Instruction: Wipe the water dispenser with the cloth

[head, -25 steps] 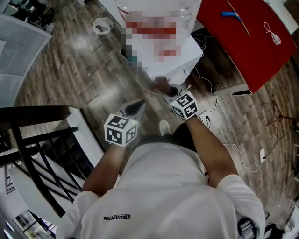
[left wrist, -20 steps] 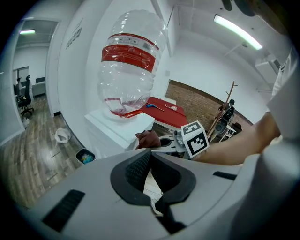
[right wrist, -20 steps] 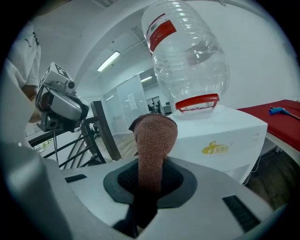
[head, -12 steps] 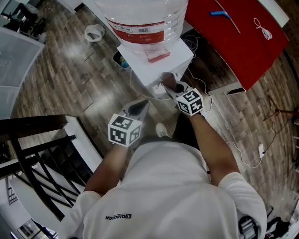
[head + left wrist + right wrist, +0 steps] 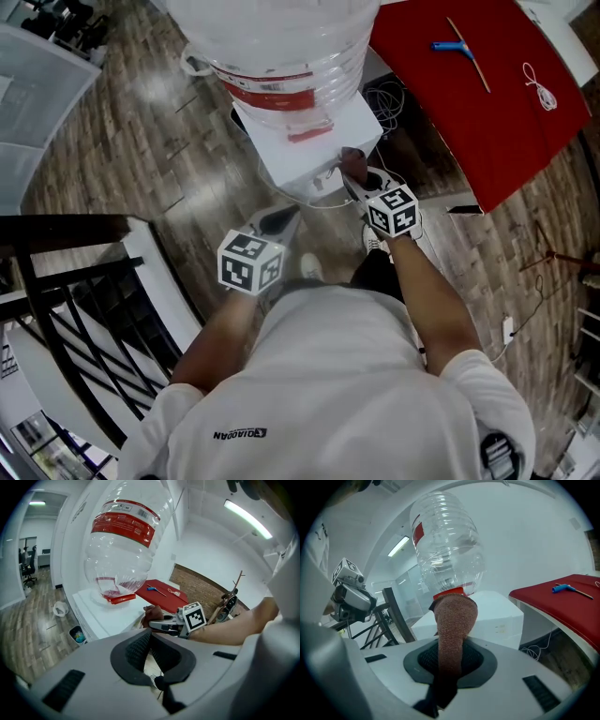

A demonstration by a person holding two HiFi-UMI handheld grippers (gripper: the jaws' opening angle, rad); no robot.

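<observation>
the white water dispenser [image 5: 314,141] stands far centre, with open wood floor [image 5: 141,122] to its left and the red desk [image 5: 487,103] crowding its right. my left tool [image 5: 274,221] hangs nearer, pressed together on nothing. my right tool [image 5: 356,184] pinches the brown cloth [image 5: 351,161] at the dispenser's near right edge.

Office: water dispenser [image 5: 286,164], desk chairs [image 5: 29,564] (glass partitions [image 5: 410,585] behind).

Cloth [image 5: 452,620] I hold: reddish-brown knit. Water dispenser [image 5: 323,150] white; bottle [image 5: 123,550] clear, red label band. Table [image 5: 487,103] red. My marker cubes [image 5: 248,262]: black-and-white squares.
</observation>
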